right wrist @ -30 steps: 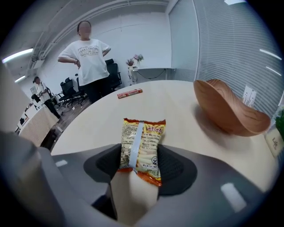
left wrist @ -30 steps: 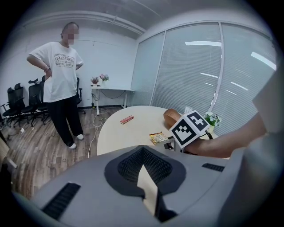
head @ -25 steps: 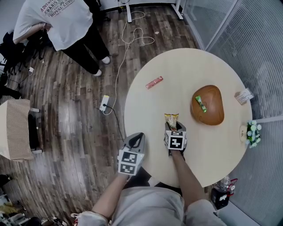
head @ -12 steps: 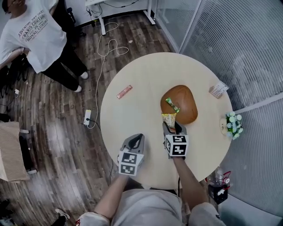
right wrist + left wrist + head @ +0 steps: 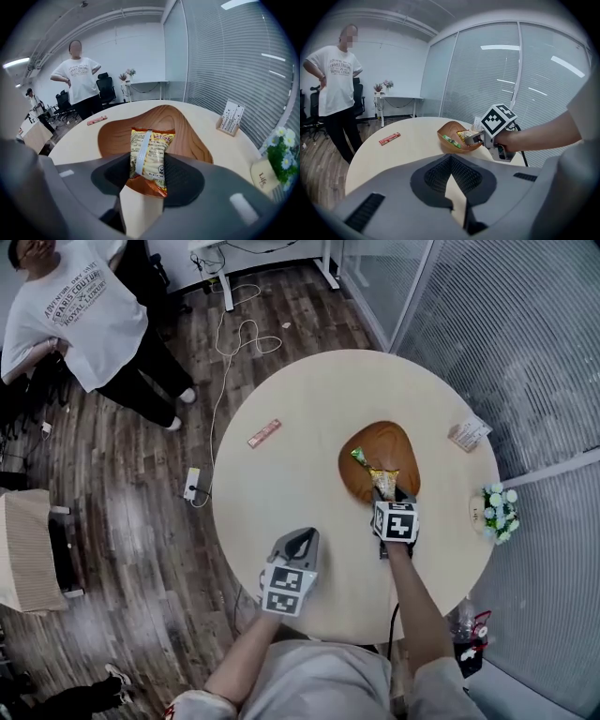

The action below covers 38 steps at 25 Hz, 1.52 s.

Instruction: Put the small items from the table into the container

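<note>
My right gripper (image 5: 387, 495) (image 5: 147, 164) is shut on a yellow snack packet (image 5: 383, 482) (image 5: 149, 157), which hangs over the near part of the brown wooden bowl (image 5: 380, 451) (image 5: 187, 136). A green packet (image 5: 359, 457) (image 5: 451, 139) lies inside the bowl. On the far left part of the round table (image 5: 300, 474) a red bar (image 5: 264, 433) (image 5: 389, 138) lies flat. My left gripper (image 5: 298, 540) (image 5: 450, 159) hovers over the table's near edge, shut and empty. It looks toward the bowl and the right gripper (image 5: 480, 137).
A card holder (image 5: 469, 434) (image 5: 231, 118) and a small pot of flowers (image 5: 497, 512) (image 5: 281, 154) stand at the table's right edge. A person in a white T-shirt (image 5: 80, 315) (image 5: 335, 79) stands off the table at far left. Cables and a power strip (image 5: 192, 484) lie on the floor.
My right gripper has carried the yellow packet from the table's near middle to over the bowl. The left gripper has shifted a little right along the near edge.
</note>
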Motion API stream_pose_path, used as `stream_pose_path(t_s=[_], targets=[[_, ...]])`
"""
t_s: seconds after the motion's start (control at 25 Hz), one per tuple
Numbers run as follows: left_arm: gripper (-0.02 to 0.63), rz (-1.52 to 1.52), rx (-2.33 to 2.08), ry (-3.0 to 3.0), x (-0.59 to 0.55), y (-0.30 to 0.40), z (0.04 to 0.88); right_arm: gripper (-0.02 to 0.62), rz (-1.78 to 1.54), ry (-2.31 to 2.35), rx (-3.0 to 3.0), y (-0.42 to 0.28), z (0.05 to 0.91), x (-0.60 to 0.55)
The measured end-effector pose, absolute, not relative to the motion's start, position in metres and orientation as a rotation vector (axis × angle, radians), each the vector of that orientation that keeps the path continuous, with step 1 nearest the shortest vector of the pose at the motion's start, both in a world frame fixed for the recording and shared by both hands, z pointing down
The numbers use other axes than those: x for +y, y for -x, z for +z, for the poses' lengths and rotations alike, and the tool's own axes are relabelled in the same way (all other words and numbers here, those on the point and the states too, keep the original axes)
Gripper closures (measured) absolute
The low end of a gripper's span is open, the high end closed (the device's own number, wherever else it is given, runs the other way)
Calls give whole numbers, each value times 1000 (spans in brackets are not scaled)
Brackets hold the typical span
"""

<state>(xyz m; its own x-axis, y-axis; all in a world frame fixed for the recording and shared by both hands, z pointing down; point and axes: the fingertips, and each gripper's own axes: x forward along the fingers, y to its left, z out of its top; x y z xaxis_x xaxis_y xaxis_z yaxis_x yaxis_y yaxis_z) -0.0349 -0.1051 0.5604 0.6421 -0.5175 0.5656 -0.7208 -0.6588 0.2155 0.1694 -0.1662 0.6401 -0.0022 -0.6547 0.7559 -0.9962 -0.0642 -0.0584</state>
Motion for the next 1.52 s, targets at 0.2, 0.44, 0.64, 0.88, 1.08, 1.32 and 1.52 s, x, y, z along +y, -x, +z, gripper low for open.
stream_pose_path(t_s=[0.2,0.44,0.64,0.88,1.08,1.32,1.52], targets=[[600,659,-994,-2426,-110,42,563,399,884,-1748,-1699,-169,652,-165],[600,640,-1004,-2439,-112,49,559,367,843,-1791,-1720,-168,636,-163],[600,581,-1003,-2478,-115,62,548,436,757,-1858,-1810,-142,593,-154],[600,530,-972,-2504,-107,83,535,594,646,-1905,-1977,-74,540,-122],[600,530,-974,-2487,-95,92,538,594,671,-1869,-2056,-30,532,-85],[600,535,-1042,-2470,-81,93,538,594,737,-1741,-2117,-3,547,-50],[600,477,-1113,-2473,-80,97,524,594,745,-1722,-2140,3,544,-48]])
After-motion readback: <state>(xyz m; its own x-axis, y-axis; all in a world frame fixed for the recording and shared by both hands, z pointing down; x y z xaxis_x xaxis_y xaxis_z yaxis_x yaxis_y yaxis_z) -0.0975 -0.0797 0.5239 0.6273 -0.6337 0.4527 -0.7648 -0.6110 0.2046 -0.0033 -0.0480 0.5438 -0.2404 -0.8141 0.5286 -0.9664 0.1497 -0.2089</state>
